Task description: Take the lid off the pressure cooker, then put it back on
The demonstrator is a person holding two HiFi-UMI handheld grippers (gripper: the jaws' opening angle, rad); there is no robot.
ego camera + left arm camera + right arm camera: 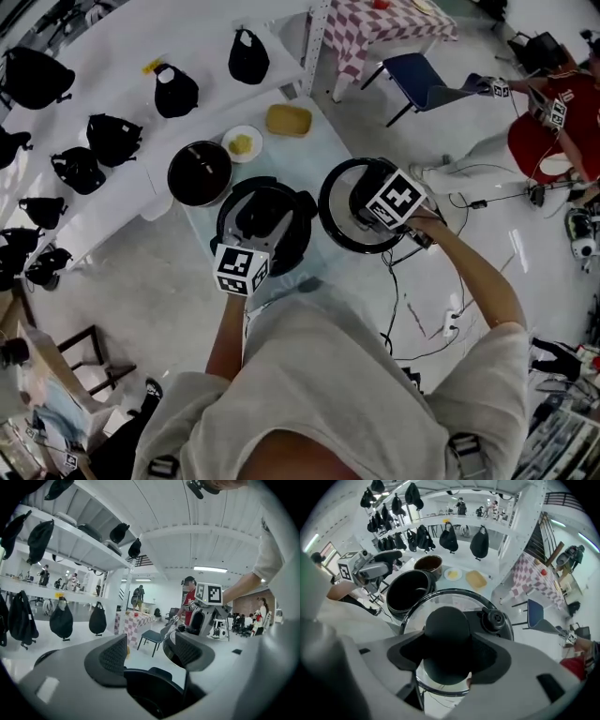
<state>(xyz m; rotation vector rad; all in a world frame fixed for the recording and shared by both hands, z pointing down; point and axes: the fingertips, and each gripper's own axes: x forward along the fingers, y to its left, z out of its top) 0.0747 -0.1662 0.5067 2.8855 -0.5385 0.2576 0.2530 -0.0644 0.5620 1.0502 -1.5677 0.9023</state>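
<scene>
Our right gripper (450, 654) clamps the lid (440, 603) by its knob (446, 630), clear of the cooker (410, 593); our left gripper (151, 654) has its 2 jaws apart, empty.

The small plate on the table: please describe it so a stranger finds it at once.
On the pale table, beyond the open pressure cooker, lie three things. Between a dark pot and a yellow tray, the plate is the only white one.

White plate (242, 143), yellow tray (288, 120)
</scene>
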